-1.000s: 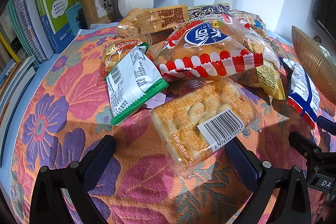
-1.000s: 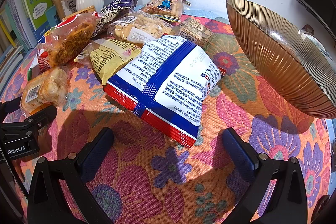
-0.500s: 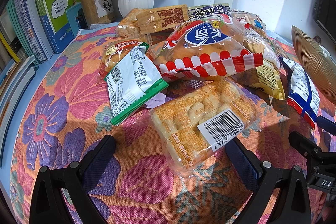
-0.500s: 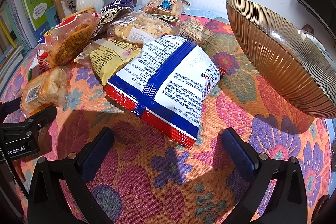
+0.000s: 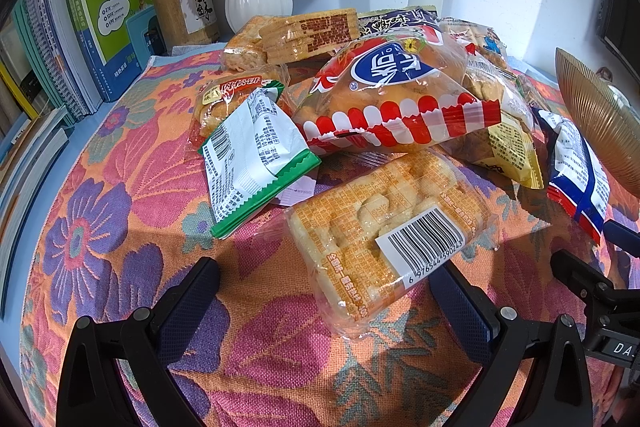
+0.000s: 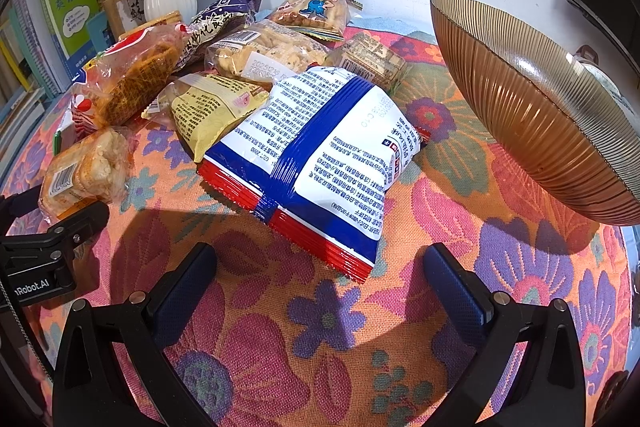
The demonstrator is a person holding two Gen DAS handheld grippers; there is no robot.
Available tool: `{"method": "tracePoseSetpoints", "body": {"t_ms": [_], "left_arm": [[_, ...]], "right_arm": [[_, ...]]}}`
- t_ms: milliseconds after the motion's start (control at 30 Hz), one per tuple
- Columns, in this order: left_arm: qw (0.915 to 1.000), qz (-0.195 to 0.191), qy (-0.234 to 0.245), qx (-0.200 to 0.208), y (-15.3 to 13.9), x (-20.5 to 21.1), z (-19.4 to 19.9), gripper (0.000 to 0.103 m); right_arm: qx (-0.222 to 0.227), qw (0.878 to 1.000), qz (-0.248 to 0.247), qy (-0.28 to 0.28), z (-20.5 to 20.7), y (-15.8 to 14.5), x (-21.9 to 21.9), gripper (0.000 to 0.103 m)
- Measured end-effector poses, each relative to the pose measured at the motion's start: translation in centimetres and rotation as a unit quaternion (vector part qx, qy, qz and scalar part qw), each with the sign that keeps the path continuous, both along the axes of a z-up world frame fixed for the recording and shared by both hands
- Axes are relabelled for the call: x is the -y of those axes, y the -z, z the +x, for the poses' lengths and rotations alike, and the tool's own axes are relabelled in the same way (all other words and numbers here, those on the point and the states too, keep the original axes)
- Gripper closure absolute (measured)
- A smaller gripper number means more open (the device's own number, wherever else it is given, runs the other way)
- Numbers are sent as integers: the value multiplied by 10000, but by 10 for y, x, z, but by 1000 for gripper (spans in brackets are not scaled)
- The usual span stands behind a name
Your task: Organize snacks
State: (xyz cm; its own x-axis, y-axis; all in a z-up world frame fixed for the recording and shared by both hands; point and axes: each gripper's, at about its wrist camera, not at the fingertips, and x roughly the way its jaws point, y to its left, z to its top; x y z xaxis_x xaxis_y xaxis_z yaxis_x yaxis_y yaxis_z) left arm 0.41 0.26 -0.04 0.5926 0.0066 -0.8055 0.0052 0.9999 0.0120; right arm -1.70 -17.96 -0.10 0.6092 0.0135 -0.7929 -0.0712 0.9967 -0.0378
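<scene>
- The floral tablecloth [image 6: 320, 339], orange with pink and purple flowers, carries a loose heap of snack packets.
- A ribbed amber glass bowl [image 6: 532, 115] sits tilted at the right edge.
- The blue, white and red snack bag [image 6: 320, 155] lies print-side up, just ahead of the right gripper [image 6: 320, 283], whose fingers are spread wide and empty.
- The clear pastry pack [image 5: 384, 235], barcode label up, lies between the released fingers of the left gripper [image 5: 324, 303].
- The green-edged white packet [image 5: 252, 155] leans beside it.
</scene>
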Motion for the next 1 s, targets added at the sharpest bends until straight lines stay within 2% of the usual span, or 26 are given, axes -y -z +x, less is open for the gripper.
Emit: {"method": "tracePoseSetpoints", "body": {"t_ms": [133, 233, 333, 367, 433, 467, 567, 667, 733, 800, 867, 900, 1000], "left_arm": [[9999, -41, 89, -118, -2, -3, -9, 0], [9989, -279, 309, -192, -8, -9, -23, 0], [9956, -827, 404, -178, -18, -21, -29, 0], [9944, -975, 384, -149, -22, -24, -28, 0], [9936, -1069, 364, -74, -29, -23, -21, 0], [9941, -1014, 382, -66, -31, -18, -18, 0], [9951, -935, 306, -66, -31, -3, -3, 0], [9922, -1230, 125, -178, -23, 2, 12, 0], [9911, -1316, -77, -195, -13, 4, 19, 0], [9945, -996, -274, 178, -9, 10, 16, 0], [9979, -566, -274, 156, -7, 22, 17, 0], [9986, -431, -273, 125, -6, 25, 18, 0], [9987, -400, -299, 115, -5, 25, 18, 0]], "right_arm": [[-86, 9999, 31, -111, -3, -1, 2, 0], [-221, 9979, 239, -555, -16, -5, 10, 0], [-157, 9887, 1299, -736, -27, -14, 38, 0], [-181, 9785, 1949, -642, -24, -17, 54, 0], [-197, 9620, 2702, -327, -15, -19, 74, 0], [-200, 9598, 2792, -211, -11, -20, 77, 0], [-172, 9583, 2850, -81, 8, -22, 75, 0], [-252, 9500, 3108, 152, 28, -16, 72, 0], [-80, 9525, 3032, 291, 33, -16, 71, 0], [170, 9598, 2785, 319, 38, -15, 62, 0], [498, 9687, 2423, 223, 41, -10, 52, 0], [478, 9744, 2184, 241, 42, -12, 45, 0], [433, 9814, 1857, 216, 42, -11, 41, 0]]}}
